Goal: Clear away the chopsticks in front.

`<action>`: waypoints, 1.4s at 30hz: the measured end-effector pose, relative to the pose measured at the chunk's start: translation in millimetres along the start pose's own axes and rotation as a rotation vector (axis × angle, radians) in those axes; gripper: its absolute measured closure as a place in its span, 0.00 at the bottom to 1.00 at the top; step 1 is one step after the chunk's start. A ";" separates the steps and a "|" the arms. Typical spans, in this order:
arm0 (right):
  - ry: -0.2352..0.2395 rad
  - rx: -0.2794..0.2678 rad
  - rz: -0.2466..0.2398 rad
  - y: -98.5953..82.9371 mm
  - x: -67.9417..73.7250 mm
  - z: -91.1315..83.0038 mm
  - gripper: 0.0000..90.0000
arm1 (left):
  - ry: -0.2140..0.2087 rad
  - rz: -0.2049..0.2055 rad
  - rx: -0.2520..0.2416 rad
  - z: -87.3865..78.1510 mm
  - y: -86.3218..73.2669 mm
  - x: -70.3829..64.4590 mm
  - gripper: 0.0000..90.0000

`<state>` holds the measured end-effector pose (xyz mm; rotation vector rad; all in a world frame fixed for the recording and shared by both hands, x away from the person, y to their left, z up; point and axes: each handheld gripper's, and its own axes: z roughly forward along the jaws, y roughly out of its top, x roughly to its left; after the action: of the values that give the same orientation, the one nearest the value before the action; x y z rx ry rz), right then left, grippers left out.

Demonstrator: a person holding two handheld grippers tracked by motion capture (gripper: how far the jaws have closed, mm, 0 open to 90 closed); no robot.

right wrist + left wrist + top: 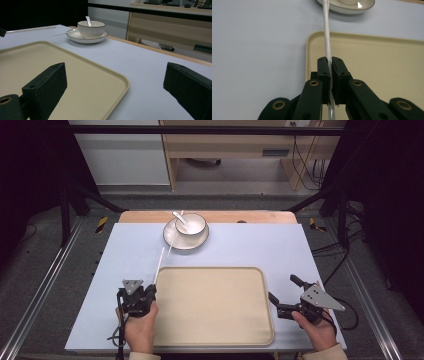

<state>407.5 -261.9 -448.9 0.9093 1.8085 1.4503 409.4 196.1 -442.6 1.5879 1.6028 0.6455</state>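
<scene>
- Where the left hand (140,327) rests at the tray's (212,330) near-left corner, the left gripper (148,292) has its jaws clenched on a thin white rod (159,262) pointing toward the plate (172,239).
- Right gripper (282,295), held low off the tray's right edge, jaws spread wide, empty.

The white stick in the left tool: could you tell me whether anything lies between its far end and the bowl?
Nothing visible does. The left tool is shut on the stick, which runs over bare table to the plate rim; the bowl stands on that plate just beyond. The tray lies beside the stick, not across it.
</scene>
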 end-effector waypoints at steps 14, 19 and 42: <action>0.001 0.006 0.007 -2.2 -1.0 1.7 0.06 | 0.047 0.001 0.034 -15.8 -40.1 -14.6 0.95; 0.002 0.006 0.011 -2.3 -1.2 1.8 0.06 | 0.055 0.001 0.034 -18.0 -44.8 -13.9 0.95; 0.013 0.018 0.006 -2.8 0.0 3.1 0.06 | 0.065 -0.045 0.024 -14.1 -56.9 -7.4 0.94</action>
<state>409.7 -260.7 -452.2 0.9164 1.8324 1.4496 364.0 185.9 -479.0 1.5579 1.6952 0.6625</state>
